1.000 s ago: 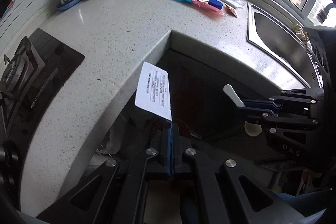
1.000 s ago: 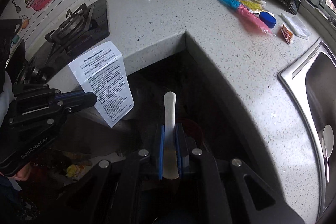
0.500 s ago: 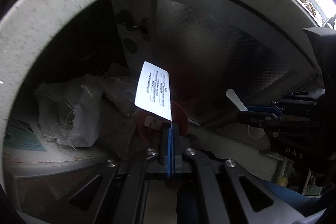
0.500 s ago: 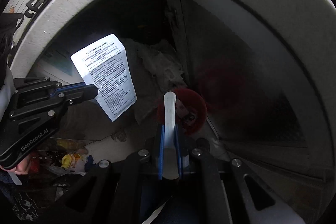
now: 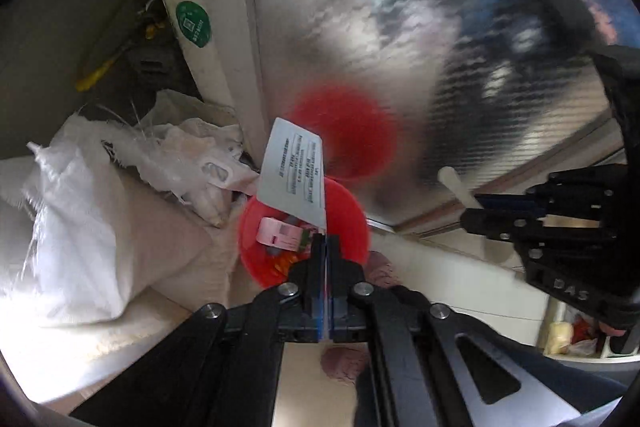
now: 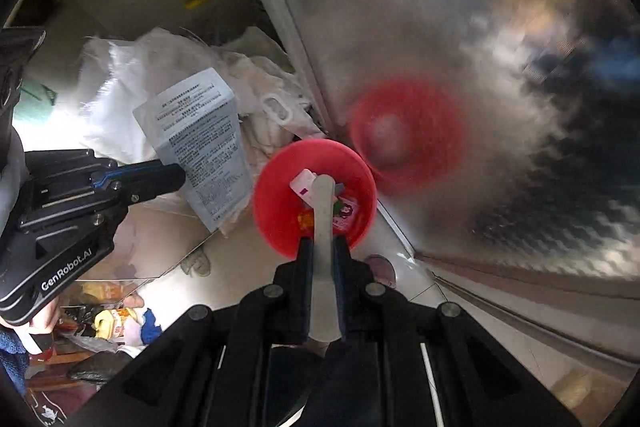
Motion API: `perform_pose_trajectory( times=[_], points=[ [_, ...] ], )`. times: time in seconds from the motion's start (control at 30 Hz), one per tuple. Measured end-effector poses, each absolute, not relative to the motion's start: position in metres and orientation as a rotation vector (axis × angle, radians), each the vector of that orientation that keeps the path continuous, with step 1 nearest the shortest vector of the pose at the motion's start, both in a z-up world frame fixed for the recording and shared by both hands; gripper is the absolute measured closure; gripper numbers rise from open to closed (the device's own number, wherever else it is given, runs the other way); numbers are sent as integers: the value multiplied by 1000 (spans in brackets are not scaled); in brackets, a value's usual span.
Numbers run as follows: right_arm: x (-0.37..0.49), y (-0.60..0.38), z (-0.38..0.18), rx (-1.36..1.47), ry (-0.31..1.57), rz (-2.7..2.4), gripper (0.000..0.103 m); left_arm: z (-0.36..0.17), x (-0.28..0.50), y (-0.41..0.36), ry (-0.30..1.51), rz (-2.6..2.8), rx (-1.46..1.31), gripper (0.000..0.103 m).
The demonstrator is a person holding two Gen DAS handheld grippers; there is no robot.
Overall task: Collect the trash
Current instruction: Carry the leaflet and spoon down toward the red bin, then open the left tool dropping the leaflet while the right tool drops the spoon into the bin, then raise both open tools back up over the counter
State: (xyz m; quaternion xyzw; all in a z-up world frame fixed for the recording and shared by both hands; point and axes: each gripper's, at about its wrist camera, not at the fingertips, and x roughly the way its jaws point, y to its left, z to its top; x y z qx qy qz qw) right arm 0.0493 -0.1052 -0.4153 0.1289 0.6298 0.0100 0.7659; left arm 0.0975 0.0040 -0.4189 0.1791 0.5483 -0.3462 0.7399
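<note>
We're at the drop-off step of trash collection, both loads poised over the bin. Landmark: the red bin (image 6: pixel 316 195), on the floor at the foot of the shiny embossed cabinet door (image 6: pixel 460 47), which mirrors it as a red blur.

Beside the bin, on the side away from the door: white woven sacks (image 5: pixel 80 195) piled against the open cupboard, one touching or nearly touching the rim.

Left gripper (image 5: pixel 326 239) is clamped on the bottom edge of the printed leaflet (image 5: pixel 294 173). In its own view the sheet stands up over the bin's mouth; in the right wrist view it (image 6: pixel 200 143) hangs over the bin's sack-side edge, so not clearly centred.

Right gripper (image 6: pixel 323 243) is closed on the white plastic spoon (image 6: pixel 323 211), handle pointing straight over the bin's opening.

Inside the bin: pink wrappers (image 6: pixel 344 213) and orange scraps already there.

Next, in our judgement: nudge the leaflet further inward over the bin, then open both jaws. The sheet is light and may flutter onto the sacks; the spoon should drop clean.

Versus a second ago: both grippers were up at countertop level with sink and hob in view; now we're down below the counter edge, right above the bin. Grips unchanged on both items.
</note>
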Motion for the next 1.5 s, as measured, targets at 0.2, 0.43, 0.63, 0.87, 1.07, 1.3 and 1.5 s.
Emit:
perform_pose_trajectory(
  times=[0.2, 0.43, 0.63, 0.87, 1.07, 1.3, 1.5],
  points=[
    [54, -106, -424, 263, 1376, 19, 94, -422, 102, 3, 1180, -736, 437, 102],
    [50, -92, -417, 225, 1361, 79, 94, -419, 109, 21, 1191, -683, 381, 69],
    [61, -81, -432, 191, 1364, 164, 94, -430, 116, 38, 1203, -626, 335, 22],
    [73, -69, -438, 108, 1356, 207, 94, -444, 117, 54, 1222, -536, 327, 22],
    [73, -58, -438, 54, 1335, 249, 37, -443, 109, 64, 1209, -493, 322, 22],
    [62, -51, -418, 19, 1346, 231, 33, -412, 91, 77, 1228, -444, 294, 22],
    [46, -46, -361, 10, 1321, 221, 26, -352, 68, 90, 1222, -420, 246, 21]
  ],
)
